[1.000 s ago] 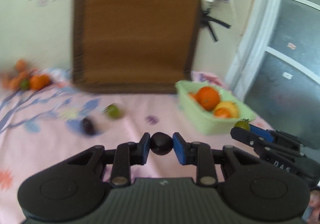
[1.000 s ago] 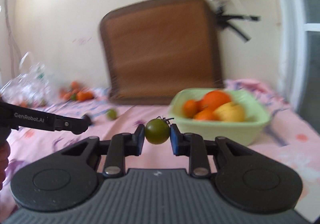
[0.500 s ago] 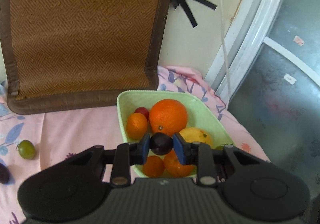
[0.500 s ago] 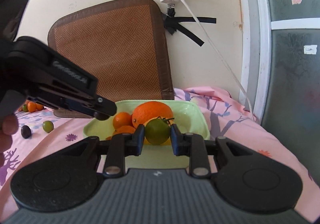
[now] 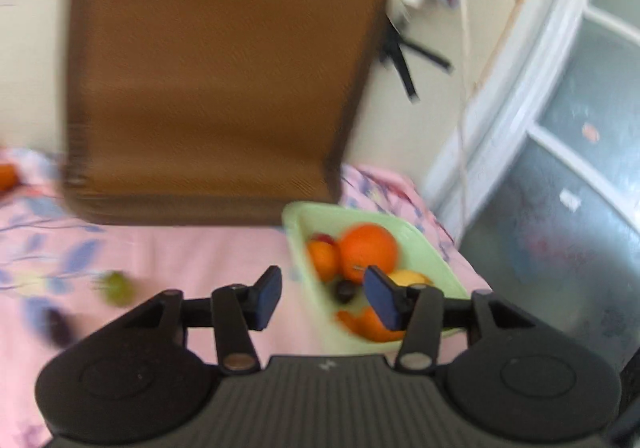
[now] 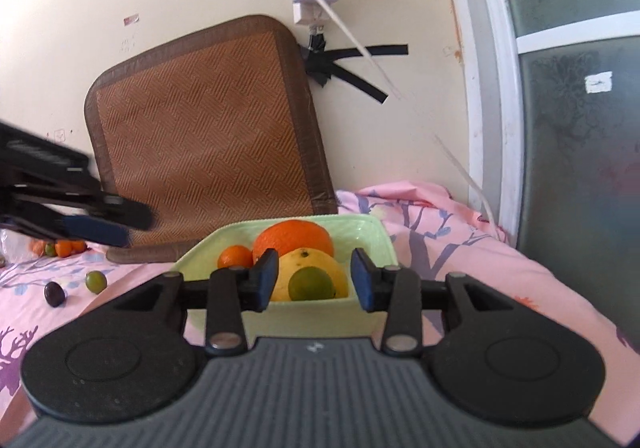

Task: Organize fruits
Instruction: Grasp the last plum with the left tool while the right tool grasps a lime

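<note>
Pink floral sheet (image 6: 460,248); both tools just opened, empty; fruit in green basket (image 6: 376,232); no readable writing.

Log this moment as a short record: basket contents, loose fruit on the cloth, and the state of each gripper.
basket: pale green basket on the pink floral cloth
in basket: large orange, small orange, yellow fruit, green tomato, dark plum
loose on cloth: green fruit, dark fruit, small oranges further back
left gripper: jaws just opened, nothing between them
right gripper: jaws just opened, pads clear of the tomato
backdrop: brown woven mat leaning on the wall
</note>
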A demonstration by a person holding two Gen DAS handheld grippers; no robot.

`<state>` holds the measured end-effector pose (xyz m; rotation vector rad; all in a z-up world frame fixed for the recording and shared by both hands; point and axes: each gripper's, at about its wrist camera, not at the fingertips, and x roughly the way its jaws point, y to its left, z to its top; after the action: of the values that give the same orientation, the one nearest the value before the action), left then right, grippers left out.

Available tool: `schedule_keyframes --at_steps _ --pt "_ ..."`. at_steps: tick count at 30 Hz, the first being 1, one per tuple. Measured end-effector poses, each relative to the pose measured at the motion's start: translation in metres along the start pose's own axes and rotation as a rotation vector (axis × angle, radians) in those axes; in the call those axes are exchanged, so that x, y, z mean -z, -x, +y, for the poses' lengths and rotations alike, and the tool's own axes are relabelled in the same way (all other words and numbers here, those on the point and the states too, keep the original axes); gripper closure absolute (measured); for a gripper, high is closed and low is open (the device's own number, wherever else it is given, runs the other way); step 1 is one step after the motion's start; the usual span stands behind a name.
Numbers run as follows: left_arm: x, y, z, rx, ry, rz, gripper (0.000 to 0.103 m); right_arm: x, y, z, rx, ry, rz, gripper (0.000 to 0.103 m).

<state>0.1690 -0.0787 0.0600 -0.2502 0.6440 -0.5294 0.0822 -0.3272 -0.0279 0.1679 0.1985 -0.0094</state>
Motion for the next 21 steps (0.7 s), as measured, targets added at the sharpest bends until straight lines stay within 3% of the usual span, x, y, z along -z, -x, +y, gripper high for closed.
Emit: schedule_keyframes --at_steps 2,4,8,10,14,21 --pt "0.005 0.027 0.029 -0.058 0.036 -0.042 0.054 -0.001 0.005 0.002 0.003 -0.004 -0.019 0.061" --pt "0.012 0.05 0.06 -0.161 0.06 -0.079 0.054 -0.004 0.011 0.007 -0.019 -0.005 -0.035 0.061" --pt "0.023 0.072 0.111 -0.348 0.084 -0.09 0.054 -0.011 0.017 0.035 -0.156 0.017 -0.004 0.061" --pt "0.025 0.073 0.126 -0.374 0.076 -0.084 0.054 -0.013 0.013 0.059 -0.241 0.051 0.036 0.061" --pt "0.03 0.05 0.119 -0.386 -0.019 -0.053 0.054 -0.012 -0.015 0.106 -0.352 0.093 0.152 0.064" --pt "0.04 0.01 0.101 -0.408 -0.111 0.002 0.054 -0.022 -0.072 0.15 -0.436 0.036 0.275 0.066"
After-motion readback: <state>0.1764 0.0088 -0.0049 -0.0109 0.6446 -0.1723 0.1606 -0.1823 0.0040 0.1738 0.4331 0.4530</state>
